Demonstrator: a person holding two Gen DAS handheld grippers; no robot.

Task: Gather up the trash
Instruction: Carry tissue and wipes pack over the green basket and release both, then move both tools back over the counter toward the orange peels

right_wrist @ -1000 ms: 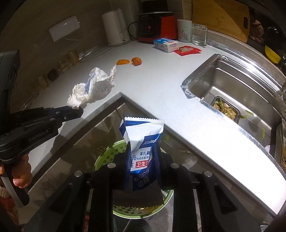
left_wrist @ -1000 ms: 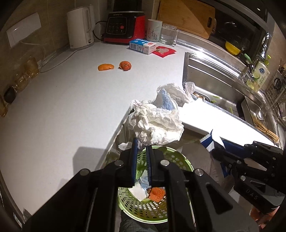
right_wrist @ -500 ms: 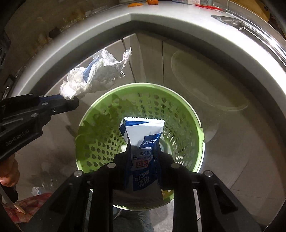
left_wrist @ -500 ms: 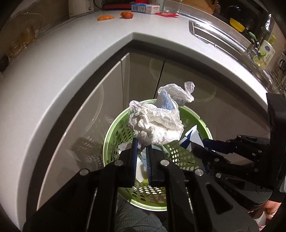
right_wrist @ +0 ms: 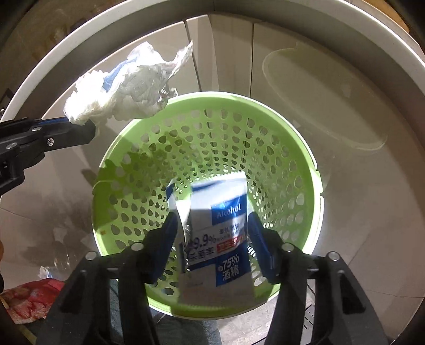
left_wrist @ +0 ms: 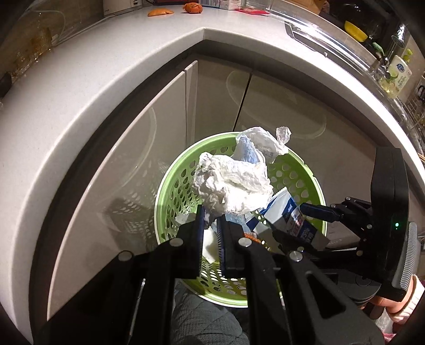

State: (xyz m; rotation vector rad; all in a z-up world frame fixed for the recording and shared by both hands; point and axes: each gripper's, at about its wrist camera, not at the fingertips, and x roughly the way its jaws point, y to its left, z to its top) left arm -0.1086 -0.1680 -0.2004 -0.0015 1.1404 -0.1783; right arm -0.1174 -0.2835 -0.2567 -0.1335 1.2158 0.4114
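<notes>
Both grippers hang over the green perforated basket (right_wrist: pixel 207 201) that stands on the floor in front of the corner cabinet, so the task looks to be in its drop-off step. The right gripper (right_wrist: pixel 209 238) is letting go: its jaws are opening, and the blue-and-white alcohol wipes packet (right_wrist: pixel 220 233) sits loose and blurred between them, clear of the pads, right above the basket's bowl (probably already slipping down). The left gripper (left_wrist: pixel 212 228) is clenched on the crumpled white tissue wad (left_wrist: pixel 233 183), which juts out past the fingertips over the basket's rim at about 10 o'clock in the right wrist view; that piece is not yet released. In the left wrist view some scraps already lie in the basket's bottom. On the countertop (left_wrist: pixel 79 79), at 12 o'clock, two orange peel pieces (left_wrist: pixel 175 10) are left, with a red wrapper beside them, so more collecting apparently waits.
</notes>
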